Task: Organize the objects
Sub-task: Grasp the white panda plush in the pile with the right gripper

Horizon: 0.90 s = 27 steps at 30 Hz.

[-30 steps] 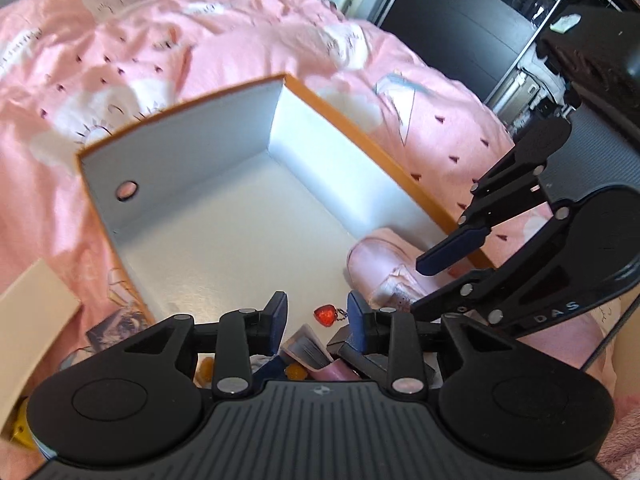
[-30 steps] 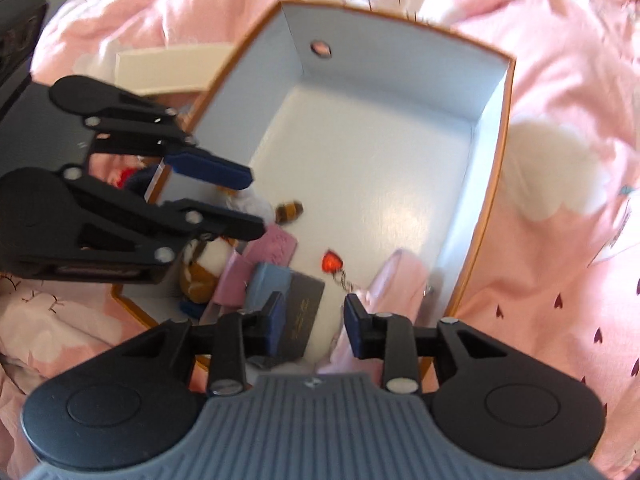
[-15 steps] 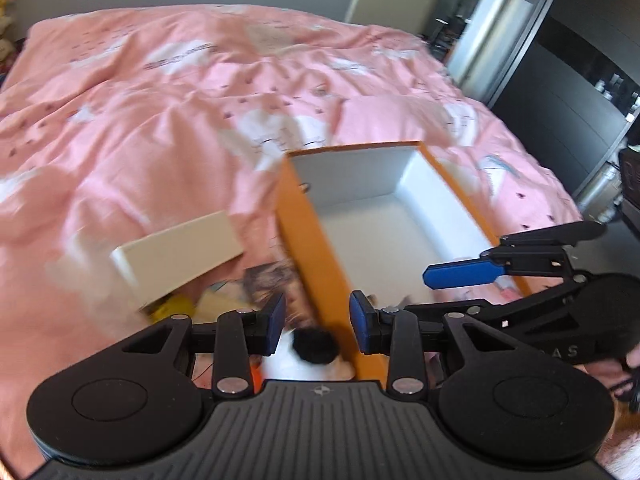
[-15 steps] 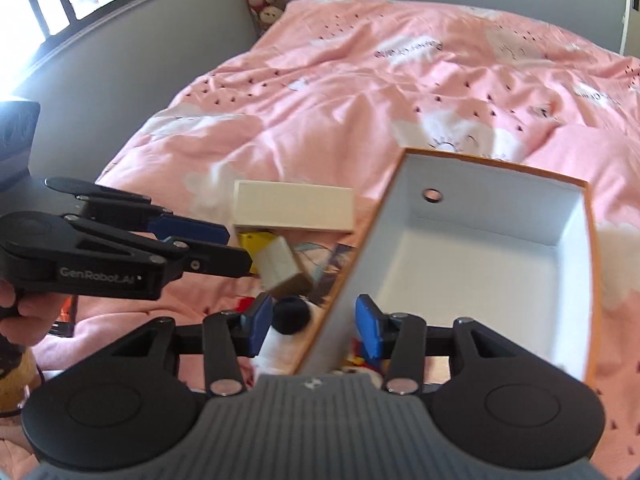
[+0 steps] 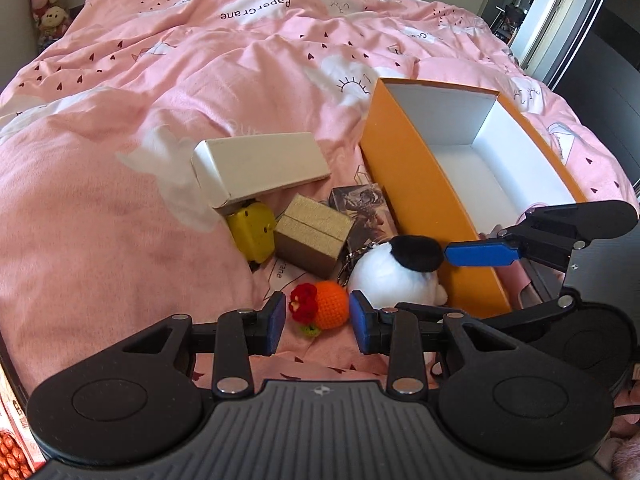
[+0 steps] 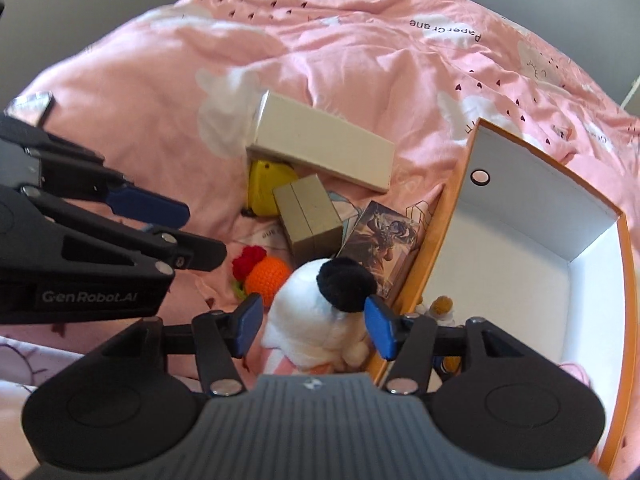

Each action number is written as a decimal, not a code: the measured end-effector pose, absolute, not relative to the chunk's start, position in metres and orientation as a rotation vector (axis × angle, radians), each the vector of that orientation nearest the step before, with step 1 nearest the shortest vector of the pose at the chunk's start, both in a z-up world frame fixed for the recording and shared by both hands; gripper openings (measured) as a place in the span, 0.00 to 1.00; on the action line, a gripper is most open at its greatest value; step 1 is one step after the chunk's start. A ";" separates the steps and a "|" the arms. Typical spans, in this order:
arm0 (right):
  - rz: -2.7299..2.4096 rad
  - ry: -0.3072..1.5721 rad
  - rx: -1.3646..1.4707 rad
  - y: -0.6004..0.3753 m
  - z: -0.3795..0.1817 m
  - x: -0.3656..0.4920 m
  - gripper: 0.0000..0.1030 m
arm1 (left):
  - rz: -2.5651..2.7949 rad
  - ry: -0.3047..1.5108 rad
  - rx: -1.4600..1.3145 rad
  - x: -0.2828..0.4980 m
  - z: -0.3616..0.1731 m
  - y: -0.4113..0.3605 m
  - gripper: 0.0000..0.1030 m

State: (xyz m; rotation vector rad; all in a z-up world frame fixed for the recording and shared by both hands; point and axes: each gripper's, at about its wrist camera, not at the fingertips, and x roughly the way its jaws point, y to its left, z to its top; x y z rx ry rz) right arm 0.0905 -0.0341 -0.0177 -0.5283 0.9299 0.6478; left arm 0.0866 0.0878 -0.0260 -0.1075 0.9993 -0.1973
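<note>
An orange box [image 5: 420,184] with a white inside [image 6: 520,272] lies on the pink bed. Left of it lie a white plush with a black ear [image 5: 394,276] [image 6: 316,312], an orange crochet ball with a red flower [image 5: 326,306] [image 6: 266,270], a gold box [image 5: 314,236] [image 6: 310,218], a yellow toy [image 5: 252,232] [image 6: 266,186], a long white box [image 5: 260,164] [image 6: 324,148] and a picture card [image 5: 362,206] [image 6: 386,236]. My left gripper [image 5: 318,328] is open around the crochet ball. My right gripper [image 6: 314,326] is open around the plush.
Small items [image 6: 440,308] lie in the orange box's near corner. Pink duvet [image 5: 160,60] spreads all around. Stuffed toys [image 5: 46,0] sit at the far left corner. A doorway and dark cabinets [image 5: 560,20] stand at the right.
Both grippers have pulled back out of the orange box and swung left over the loose items beside it. The left now straddles the crochet ball, the right the plush.
</note>
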 end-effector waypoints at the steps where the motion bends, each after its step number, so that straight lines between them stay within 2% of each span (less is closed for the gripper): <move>1: 0.641 0.930 -0.549 -0.031 -0.021 0.091 0.58 | -0.196 0.999 -0.098 0.086 -0.028 0.088 0.37; 16: 0.609 0.892 -0.754 -0.002 -0.050 0.100 0.80 | -0.198 1.032 -0.157 0.092 -0.047 0.108 0.37; 20: 0.606 0.867 -0.830 0.002 -0.056 0.094 0.80 | -0.198 1.038 -0.164 0.093 -0.049 0.110 0.37; 22: 0.615 0.879 -0.843 0.003 -0.056 0.090 0.68 | -0.201 1.038 -0.165 0.093 -0.049 0.110 0.37; 27: 0.616 0.913 -0.807 0.000 -0.057 0.090 0.69 | -0.208 1.046 -0.157 0.092 -0.051 0.108 0.37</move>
